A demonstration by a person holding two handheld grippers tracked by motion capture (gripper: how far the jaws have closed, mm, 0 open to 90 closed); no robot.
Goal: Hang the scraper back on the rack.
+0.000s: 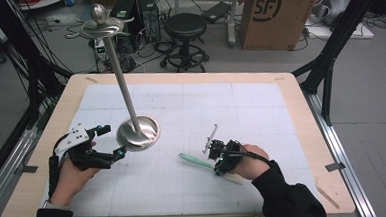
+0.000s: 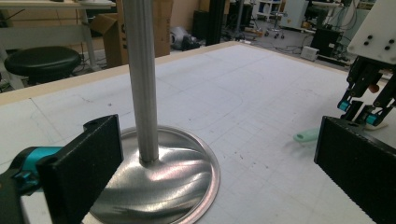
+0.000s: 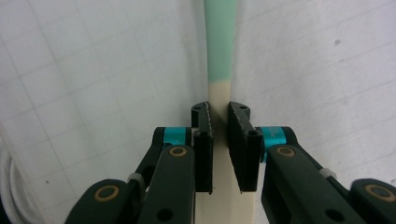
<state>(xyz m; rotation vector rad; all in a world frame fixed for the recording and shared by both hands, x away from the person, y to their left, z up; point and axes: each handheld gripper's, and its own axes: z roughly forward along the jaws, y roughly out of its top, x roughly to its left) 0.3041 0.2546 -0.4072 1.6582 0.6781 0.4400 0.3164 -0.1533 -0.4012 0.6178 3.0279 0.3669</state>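
A steel stand rises from a round base (image 1: 150, 137) on the white grid mat, its pole (image 1: 124, 87) ending in a curved arm and a ball (image 1: 98, 13). My left gripper (image 1: 111, 141) is open beside the base; in the left gripper view its jaws straddle the base (image 2: 177, 182) and pole (image 2: 142, 84) without touching them. A flat stick, green at one end (image 1: 191, 160) and cream at the other, lies on the mat. My right gripper (image 1: 215, 161) is shut on the cream part, and the green end (image 3: 220, 42) points away from its jaws (image 3: 220, 116).
The mat covers a wooden table (image 1: 179, 75). Beyond its far edge stand a black stool (image 1: 184, 26), a cardboard box (image 1: 276, 14) and computer towers (image 1: 136, 14) amid cables. Black frame legs (image 1: 328, 61) rise at the right. My right gripper (image 2: 364, 109) also shows in the left gripper view.
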